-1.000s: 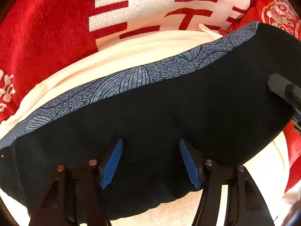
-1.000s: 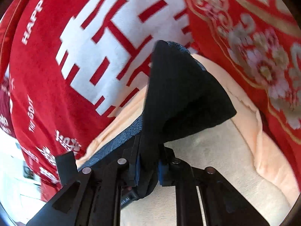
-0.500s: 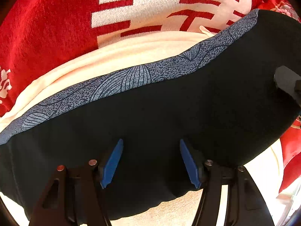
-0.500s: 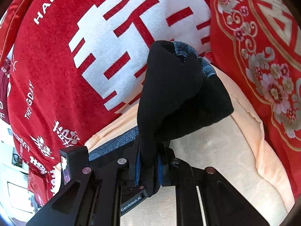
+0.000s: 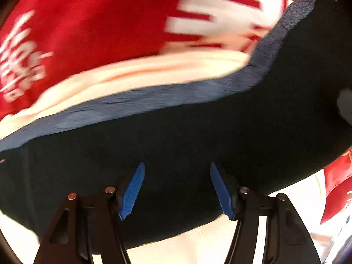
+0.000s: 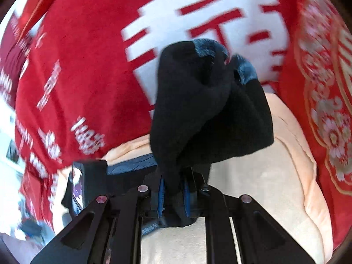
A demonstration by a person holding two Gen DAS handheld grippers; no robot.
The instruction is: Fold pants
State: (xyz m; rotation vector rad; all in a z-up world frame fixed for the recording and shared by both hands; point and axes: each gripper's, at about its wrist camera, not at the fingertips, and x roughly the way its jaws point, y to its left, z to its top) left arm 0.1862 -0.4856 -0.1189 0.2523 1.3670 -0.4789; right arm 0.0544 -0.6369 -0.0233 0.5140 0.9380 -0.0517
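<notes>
We log the pair of black fabric pants with a blue-grey patterned waistband (image 5: 176, 136) spread across a cream padded cushion (image 5: 136, 72), which lies on a red blanket with white lettering (image 6: 88, 61); the supporting furniture cannot be identified.

Left gripper (image 5: 177, 189): jaws wide apart, blue ribbed pads on either side of flat black cloth, holding nothing. Whether the tips touch the fabric we cannot tell.

Right gripper (image 6: 173, 192): jaws clamped on a bunched fold of the pants, which rises from the pads as a dark peak, with bits of the patterned band showing at its top. A black device (image 6: 88, 184) appears at lower left of this view, probably the other gripper.

Both views are motion-blurred.

Risks, as we judge them:
- The right grip is on a thick wad; layers could slip out unevenly, giving a crooked fold.
- With the left jaws not gripping, nothing anchors the body of the garment, so pulling may drag all of it over the cushion.
- The lifted end may land twisted, leaving the band misaligned.
</notes>
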